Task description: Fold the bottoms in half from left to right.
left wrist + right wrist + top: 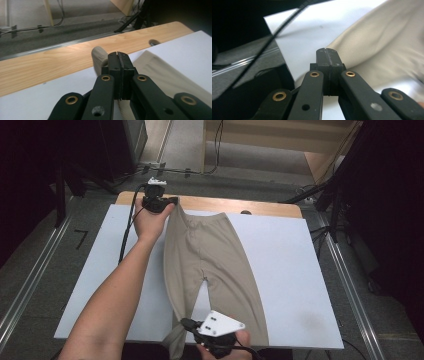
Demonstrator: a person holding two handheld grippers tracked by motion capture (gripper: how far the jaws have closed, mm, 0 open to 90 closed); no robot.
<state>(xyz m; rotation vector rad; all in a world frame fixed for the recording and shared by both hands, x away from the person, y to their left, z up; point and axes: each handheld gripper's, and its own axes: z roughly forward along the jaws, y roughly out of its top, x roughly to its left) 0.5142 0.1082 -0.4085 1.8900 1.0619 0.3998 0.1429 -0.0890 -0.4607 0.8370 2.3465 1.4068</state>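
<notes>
Beige trousers lie flat on a white board, waistband at the far side and legs toward me. My left gripper is at the waistband's far left corner. In the left gripper view it is shut, with a fold of the trousers poking out past the jaws. My right gripper is at the near edge, on the hem of the left leg, which bunches over the board's edge. In the right gripper view it is shut at the edge of the trousers.
The board lies on a wooden table whose far strip is bare, with a small hole. Metal rails run along both sides on the floor. Cables and dark stands lie beyond the far edge.
</notes>
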